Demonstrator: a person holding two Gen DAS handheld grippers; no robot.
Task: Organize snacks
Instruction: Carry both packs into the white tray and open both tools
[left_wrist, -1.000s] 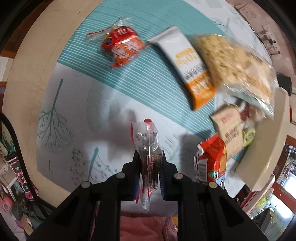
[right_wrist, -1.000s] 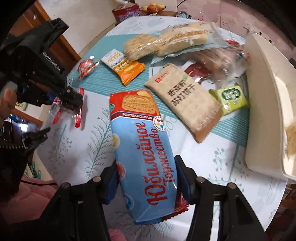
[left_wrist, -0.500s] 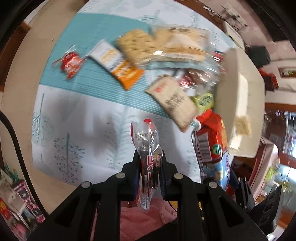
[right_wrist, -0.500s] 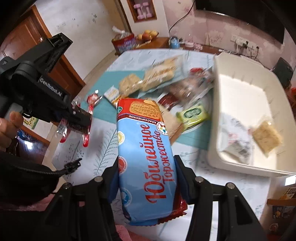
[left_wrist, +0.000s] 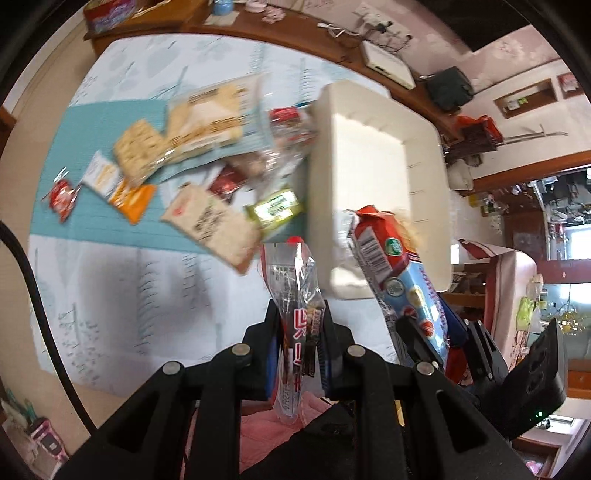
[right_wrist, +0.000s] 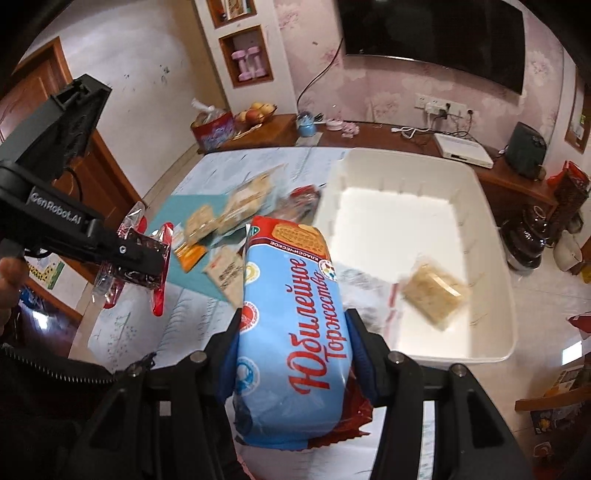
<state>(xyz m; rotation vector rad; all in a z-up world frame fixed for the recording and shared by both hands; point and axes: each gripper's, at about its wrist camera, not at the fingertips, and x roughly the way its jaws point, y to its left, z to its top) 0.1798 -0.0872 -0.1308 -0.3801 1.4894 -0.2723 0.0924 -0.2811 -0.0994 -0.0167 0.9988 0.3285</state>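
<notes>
A: Above the table (left_wrist: 122, 295), what does each gripper carry?
B: Left gripper (left_wrist: 298, 334) is clamped on a clear-and-red packet (left_wrist: 295, 295). Right gripper (right_wrist: 291, 343) grips a blue biscuit pack (right_wrist: 291, 314), left of the white bin (right_wrist: 495, 258), where two snacks lie.

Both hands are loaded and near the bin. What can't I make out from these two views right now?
- Snacks on the table: motion blur in both views, labels unreadable.
- White bin: its near floor is hidden by the blue biscuit pack in the right view.
- The crinkly packet: its lower end is behind the left gripper.
</notes>
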